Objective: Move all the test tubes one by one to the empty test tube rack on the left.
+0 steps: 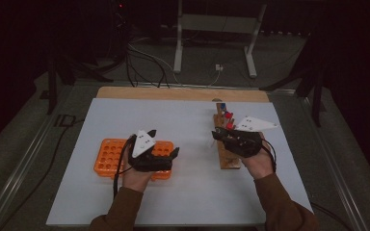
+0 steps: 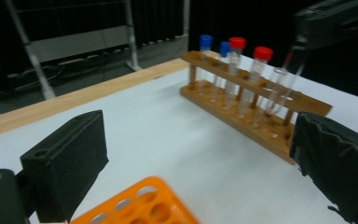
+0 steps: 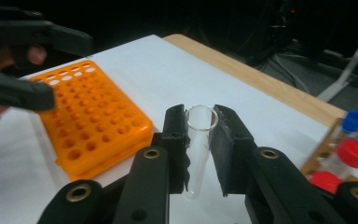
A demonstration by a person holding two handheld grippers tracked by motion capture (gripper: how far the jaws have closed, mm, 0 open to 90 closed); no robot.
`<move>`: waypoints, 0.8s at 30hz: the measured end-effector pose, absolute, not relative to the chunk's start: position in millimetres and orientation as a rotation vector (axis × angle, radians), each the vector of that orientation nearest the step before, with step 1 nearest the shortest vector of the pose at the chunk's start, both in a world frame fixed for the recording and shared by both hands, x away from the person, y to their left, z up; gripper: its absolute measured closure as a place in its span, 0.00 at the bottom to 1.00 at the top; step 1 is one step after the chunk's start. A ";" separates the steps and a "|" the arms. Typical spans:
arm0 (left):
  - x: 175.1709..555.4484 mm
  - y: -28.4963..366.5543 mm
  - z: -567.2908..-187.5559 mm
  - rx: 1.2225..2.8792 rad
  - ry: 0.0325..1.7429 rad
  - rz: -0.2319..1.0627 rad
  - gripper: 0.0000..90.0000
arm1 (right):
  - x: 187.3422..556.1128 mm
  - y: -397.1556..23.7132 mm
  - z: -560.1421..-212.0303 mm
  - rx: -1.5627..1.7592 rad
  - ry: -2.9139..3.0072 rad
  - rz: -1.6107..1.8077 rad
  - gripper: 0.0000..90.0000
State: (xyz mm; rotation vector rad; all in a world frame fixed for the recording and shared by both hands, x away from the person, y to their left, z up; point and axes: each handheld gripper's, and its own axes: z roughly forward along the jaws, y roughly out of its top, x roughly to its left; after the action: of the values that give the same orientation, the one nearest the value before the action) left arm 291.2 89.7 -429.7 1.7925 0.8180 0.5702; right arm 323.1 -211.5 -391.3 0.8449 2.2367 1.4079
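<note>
An uncapped clear test tube point(image 3: 198, 149) is clamped between the closed jaws of the right gripper point(image 3: 199, 140), mouth pointing away from the camera and rounded bottom hanging just below the pads. In the high view the right gripper point(image 1: 224, 137) is held above the wooden test tube rack point(image 1: 227, 156), toward three o'clock on the white table sheet point(image 1: 192, 192). Capped tubes, two red point(image 2: 261, 63) and two blue point(image 2: 205, 46), are seen standing in that rack. At nine o'clock the orange tube rack point(image 1: 107, 156) is waiting, with the left gripper point(image 1: 166, 156) hovering over it, jaws spread wide and nothing between them. A slip is the risk here: smooth plastic held only at mid-length could slide out or swing if the hand is tipped or jolted, and the narrow orange holes could easily be missed. The lighting is dim, any contents of the tubes cannot be made out, and the wooden rack's near end is covered by the right hand.
</note>
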 end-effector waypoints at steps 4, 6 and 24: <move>292.5 74.5 -431.2 1.824 0.782 0.551 0.06 | 323.8 -203.9 -392.4 0.844 2.257 1.416 0.85; 292.7 61.1 -432.4 1.851 0.744 0.546 0.09 | 324.0 -196.4 -393.7 0.837 2.284 1.427 0.85; 298.3 26.2 -434.1 1.912 0.618 0.526 0.76 | 323.1 -173.0 -395.4 0.790 2.371 1.461 0.85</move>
State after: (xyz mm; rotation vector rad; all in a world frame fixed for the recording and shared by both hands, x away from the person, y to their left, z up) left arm 298.3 26.2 -434.1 1.9119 0.6175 0.5256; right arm 323.1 -173.0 -395.4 0.7896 2.3709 1.4614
